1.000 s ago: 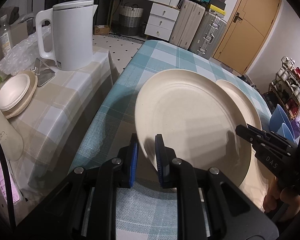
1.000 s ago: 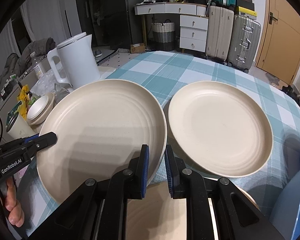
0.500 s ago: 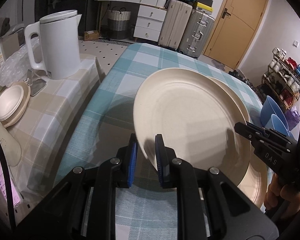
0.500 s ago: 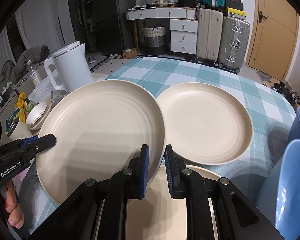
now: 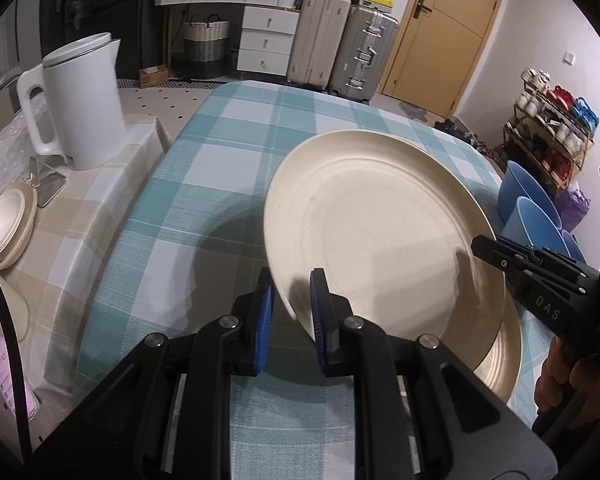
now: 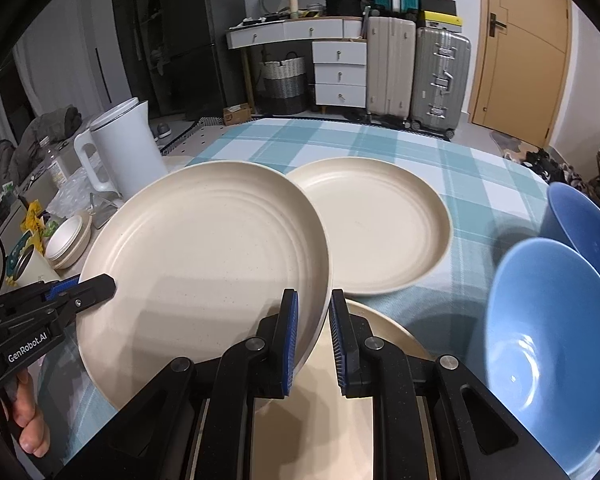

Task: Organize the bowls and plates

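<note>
Plate [image 6: 204, 248] clamped at opposite rims by left hand-held gripper [image 5: 290, 312] and right hand-held gripper [image 6: 314, 332], held tilted above bench [image 5: 220, 140], second plate [image 6: 376, 220] lying beyond, blue bowls [image 6: 548, 340] at right.

Clamped between the left tongs [image 5: 290, 312] and the right tongs [image 6: 314, 330] at opposite rims: 1 round cream plate [image 6: 204, 264], lifted and tilted above the teal-checked tablecloth [image 6: 480, 184]. Beyond the right tongs, partly under the lifted rim: a 2nd round cream plate [image 6: 380, 220], flat on the cloth. Directly beneath those tongs: a 3rd cream plate [image 6: 388, 328]. Right of them: 2 blue bowls [image 6: 552, 328], 1 behind the other. Far left, on the beige-checked side table [image 5: 72, 216]: a white electric kettle [image 5: 80, 100], with stacked small cream dishes [image 5: 6, 224] nearer.
</note>
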Action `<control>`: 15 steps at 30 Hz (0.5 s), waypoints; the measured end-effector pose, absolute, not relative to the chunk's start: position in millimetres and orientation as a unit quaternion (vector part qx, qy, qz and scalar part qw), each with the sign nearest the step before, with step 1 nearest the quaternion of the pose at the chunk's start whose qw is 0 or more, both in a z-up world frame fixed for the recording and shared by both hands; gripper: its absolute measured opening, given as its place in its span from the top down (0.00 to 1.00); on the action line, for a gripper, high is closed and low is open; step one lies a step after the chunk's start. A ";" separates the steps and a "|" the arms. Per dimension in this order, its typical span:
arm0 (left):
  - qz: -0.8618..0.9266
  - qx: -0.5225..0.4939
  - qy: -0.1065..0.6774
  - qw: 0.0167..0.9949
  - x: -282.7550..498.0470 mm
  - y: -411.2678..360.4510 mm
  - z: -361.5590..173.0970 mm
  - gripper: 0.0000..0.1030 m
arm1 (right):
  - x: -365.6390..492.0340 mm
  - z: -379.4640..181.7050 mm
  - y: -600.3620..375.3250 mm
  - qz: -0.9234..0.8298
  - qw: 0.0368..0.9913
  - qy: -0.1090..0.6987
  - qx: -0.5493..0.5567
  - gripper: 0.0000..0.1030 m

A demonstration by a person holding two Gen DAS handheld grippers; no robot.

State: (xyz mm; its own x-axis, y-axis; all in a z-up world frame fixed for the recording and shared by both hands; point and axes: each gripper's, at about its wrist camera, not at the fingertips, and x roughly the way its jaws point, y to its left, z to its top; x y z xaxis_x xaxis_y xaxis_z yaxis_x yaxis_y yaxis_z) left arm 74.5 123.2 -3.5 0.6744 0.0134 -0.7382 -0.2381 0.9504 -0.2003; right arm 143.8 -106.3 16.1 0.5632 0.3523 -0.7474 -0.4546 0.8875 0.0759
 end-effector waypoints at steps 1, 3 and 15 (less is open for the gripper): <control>0.068 -0.139 0.398 0.904 74.5 120.4 -3.1 0.87 | 142.0 16.0 -109.7 0.226 0.882 0.408 -0.061 0.84; 0.064 -0.135 0.399 0.905 75.1 116.5 -2.4 0.87 | 139.3 15.4 -114.8 0.221 0.883 0.410 -0.056 0.84; 0.036 -0.110 0.409 0.905 76.8 93.9 0.3 0.87 | 120.6 15.2 -138.5 0.198 0.888 0.413 -0.045 0.84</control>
State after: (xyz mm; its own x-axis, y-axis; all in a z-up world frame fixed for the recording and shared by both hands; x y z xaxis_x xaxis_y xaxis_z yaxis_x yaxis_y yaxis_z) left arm 76.8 93.9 0.3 0.6627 -0.0245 -0.7485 -0.1556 0.9731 -0.1696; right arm 120.6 -138.5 15.2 0.5800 0.3143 -0.7515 -0.3890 0.9174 0.0834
